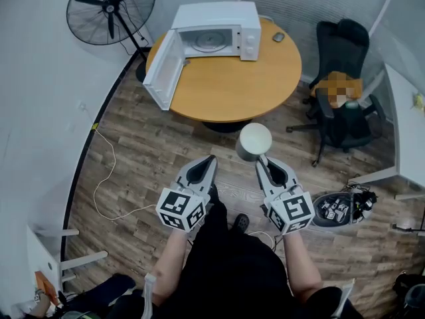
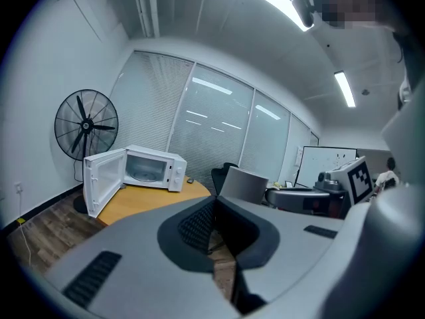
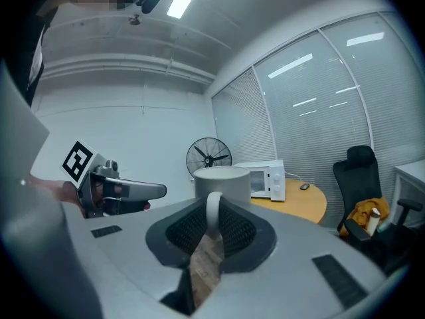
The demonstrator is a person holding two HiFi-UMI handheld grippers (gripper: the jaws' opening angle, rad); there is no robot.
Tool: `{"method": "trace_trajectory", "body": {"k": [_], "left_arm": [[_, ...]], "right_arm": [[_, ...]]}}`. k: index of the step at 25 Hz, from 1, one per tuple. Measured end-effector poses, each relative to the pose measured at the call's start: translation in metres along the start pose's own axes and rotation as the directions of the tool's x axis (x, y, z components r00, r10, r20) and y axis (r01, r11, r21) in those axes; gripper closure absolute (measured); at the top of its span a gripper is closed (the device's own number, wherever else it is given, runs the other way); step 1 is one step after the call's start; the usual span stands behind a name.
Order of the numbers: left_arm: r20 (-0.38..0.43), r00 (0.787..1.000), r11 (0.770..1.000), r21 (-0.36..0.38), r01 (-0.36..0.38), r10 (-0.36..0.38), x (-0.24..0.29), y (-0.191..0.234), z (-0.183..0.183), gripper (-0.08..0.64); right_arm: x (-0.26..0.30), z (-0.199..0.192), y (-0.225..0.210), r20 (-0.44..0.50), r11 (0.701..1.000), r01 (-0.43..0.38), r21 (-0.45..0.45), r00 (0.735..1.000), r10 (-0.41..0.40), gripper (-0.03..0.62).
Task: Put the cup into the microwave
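Observation:
A grey cup (image 1: pixel 255 140) hangs over the wooden floor in front of the round table (image 1: pixel 239 88). My right gripper (image 1: pixel 261 158) is shut on the cup's handle (image 3: pixel 213 210), and the cup (image 3: pixel 222 180) stands upright just beyond the jaws. To its left at the same height, my left gripper (image 1: pixel 212 158) is shut with nothing in it (image 2: pixel 212 203). The white microwave (image 1: pixel 216 35) stands at the table's far side with its door (image 1: pixel 161 68) swung wide open to the left. Its inside with the turntable shows bare (image 2: pixel 147 169).
A black floor fan (image 1: pixel 111 10) stands left of the table. A small dark object (image 1: pixel 278 37) lies on the table right of the microwave. Black office chairs (image 1: pixel 342 45) stand at the right, and a bin (image 1: pixel 342 208) sits on the floor. A white cable (image 1: pixel 106 178) trails at left.

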State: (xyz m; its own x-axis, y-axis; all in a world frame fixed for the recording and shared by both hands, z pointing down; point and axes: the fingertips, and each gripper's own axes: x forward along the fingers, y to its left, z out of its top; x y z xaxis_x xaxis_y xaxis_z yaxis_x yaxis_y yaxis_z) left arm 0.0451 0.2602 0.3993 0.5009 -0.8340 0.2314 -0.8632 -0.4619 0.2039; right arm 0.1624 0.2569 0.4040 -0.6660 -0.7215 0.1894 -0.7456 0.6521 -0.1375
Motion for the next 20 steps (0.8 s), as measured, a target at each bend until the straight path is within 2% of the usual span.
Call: {"method": "trace_trajectory", "body": {"k": [13, 20], "left_arm": [[0.02, 0.998, 0.998, -0.003, 0.055, -0.055, 0.052, 0.094, 0.046, 0.565], [0.017, 0.996, 0.996, -0.006, 0.085, -0.085, 0.07, 0.138, 0.057, 0.565]], "right_arm": [[0.107, 0.03, -0.022, 0.004, 0.997, 0.081, -0.02, 0.997, -0.08, 0.538], [0.155, 0.039, -0.02, 0.002, 0.994, 0.104, -0.023, 0.995, -0.104, 0.538]]}}
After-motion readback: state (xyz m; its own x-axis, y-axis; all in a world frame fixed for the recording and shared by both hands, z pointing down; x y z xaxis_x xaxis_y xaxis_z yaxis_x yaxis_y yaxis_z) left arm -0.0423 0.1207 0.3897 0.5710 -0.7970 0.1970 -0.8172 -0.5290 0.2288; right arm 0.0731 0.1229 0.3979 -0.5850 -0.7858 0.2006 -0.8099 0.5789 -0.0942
